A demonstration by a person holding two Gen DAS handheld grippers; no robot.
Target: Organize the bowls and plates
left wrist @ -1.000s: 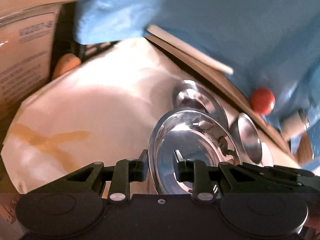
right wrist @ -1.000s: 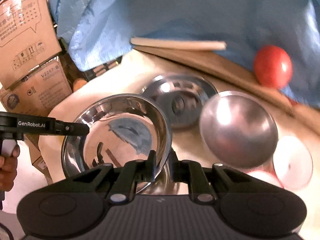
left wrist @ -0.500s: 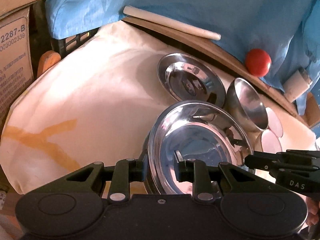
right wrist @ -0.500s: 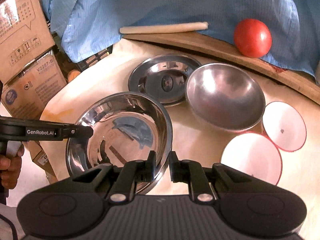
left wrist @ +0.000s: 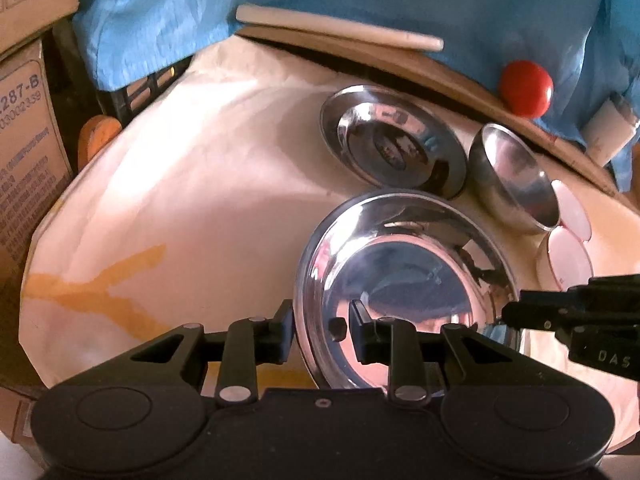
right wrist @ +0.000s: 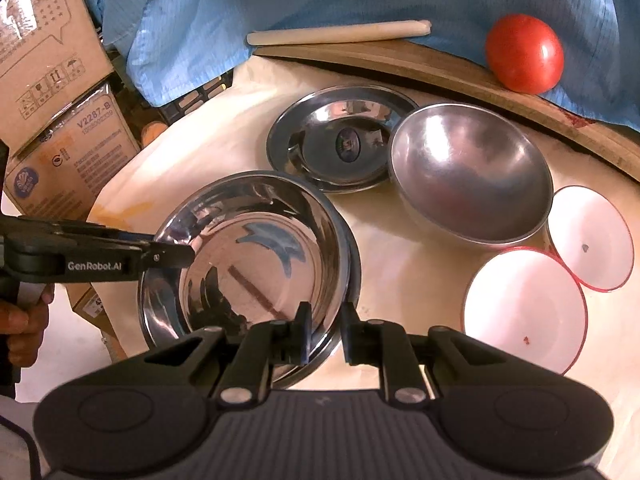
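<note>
A shiny steel plate (left wrist: 404, 276) (right wrist: 256, 256) lies on the cloth-covered table, with another steel rim showing under its edge. My left gripper (left wrist: 322, 330) straddles the plate's left rim with a gap between the jaws; it shows in the right wrist view (right wrist: 168, 254). My right gripper (right wrist: 325, 330) straddles the plate's near rim, jaws slightly apart; it shows in the left wrist view (left wrist: 516, 314). A second steel plate (right wrist: 340, 140) (left wrist: 392, 140) and a steel bowl (right wrist: 472, 172) (left wrist: 516, 176) sit behind. Two white red-rimmed bowls (right wrist: 524, 312) (right wrist: 592, 236) sit at the right.
A red tomato (right wrist: 524, 54) (left wrist: 526, 88) and a pale rolling pin (right wrist: 340, 34) (left wrist: 340, 28) lie on a wooden board (right wrist: 440, 68) at the back, against blue cloth. Cardboard boxes (right wrist: 52, 80) stand off the table's left edge.
Both grippers and the steel plate came down to the table. Both grippers' jaws have opened slightly around the rim.
</note>
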